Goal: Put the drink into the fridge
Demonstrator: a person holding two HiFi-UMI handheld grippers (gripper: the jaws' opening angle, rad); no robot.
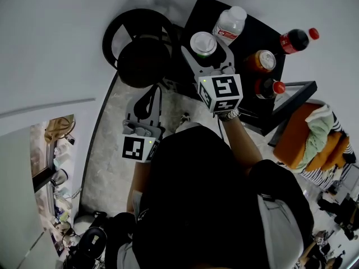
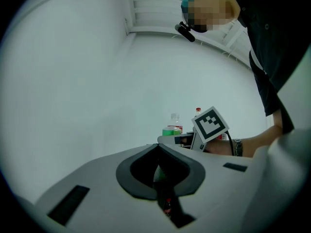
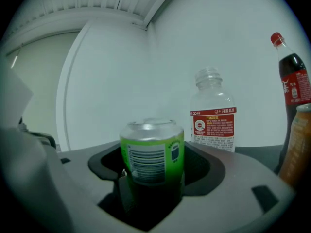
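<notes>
The lower half of the green can (image 3: pixel 151 152) sinks into the dark hollow between the jaws of the right gripper (image 3: pixel 155 165), so only its barcode, glossy green wall and dull silver rim show. The jaws pinch it from both sides. From the head view the can (image 1: pixel 203 43) shows just its round pale lid, held over the near edge of the black table (image 1: pixel 199 14), with the right gripper (image 1: pixel 203 54) reaching from below.

Behind it stands a clear plastic bottle (image 3: pixel 212 113) with a red and white label, its cap hard to make out. The cola bottle (image 3: pixel 294 89) is cut off by the picture's dark rim, and the orange can (image 3: pixel 297 144) is only a blurred strip at the edge. In the head view a second red-capped bottle (image 1: pixel 269 87) stands near that orange can (image 1: pixel 262 61).

The left gripper (image 2: pixel 158 147) has its smooth grey jaws pressed together at the tips, leaving an empty teardrop hollow lined with black pads. Something small and reddish low in the slit is too dim to tell. It hangs over the floor beside a round black stool (image 1: pixel 140 52), well apart from the table. The person's dark-clothed body hides much of the floor
</notes>
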